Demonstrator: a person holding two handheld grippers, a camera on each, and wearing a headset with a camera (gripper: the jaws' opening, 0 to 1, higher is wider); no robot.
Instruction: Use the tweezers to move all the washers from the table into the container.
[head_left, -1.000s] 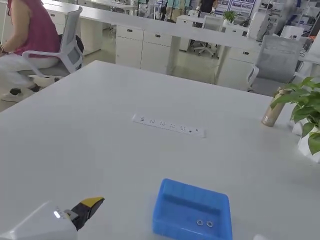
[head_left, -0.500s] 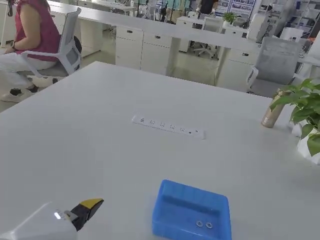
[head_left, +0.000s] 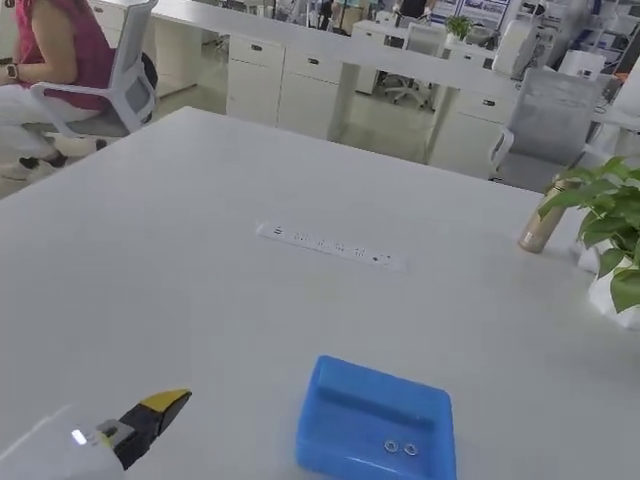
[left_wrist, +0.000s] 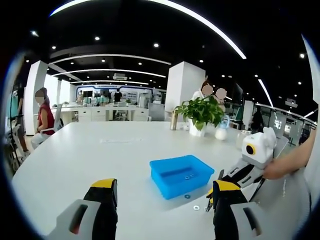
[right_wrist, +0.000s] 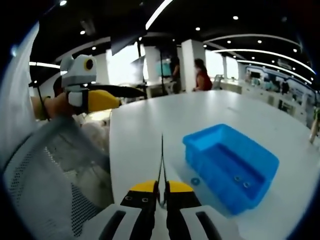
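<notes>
My headset looks forward and down over the desk (head_left: 200, 280), with the container (head_left: 375, 415) near at the frame's 6 o'clock. The camera on my left claw (left_wrist: 162, 187) sits low, container toward 6. The one on my right claw (right_wrist: 161, 189) sights along the tweezers (right_wrist: 161, 155), container at 4, probably closest.

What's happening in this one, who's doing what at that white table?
A person is working at a white table with two handheld grippers. The right gripper is shut on the tweezers, which point along the tabletop beside the blue container. The left gripper is open and holds nothing. Two washers lie inside the container, and two loose washers sit on the table just outside it, so the job looks partly done.
</notes>
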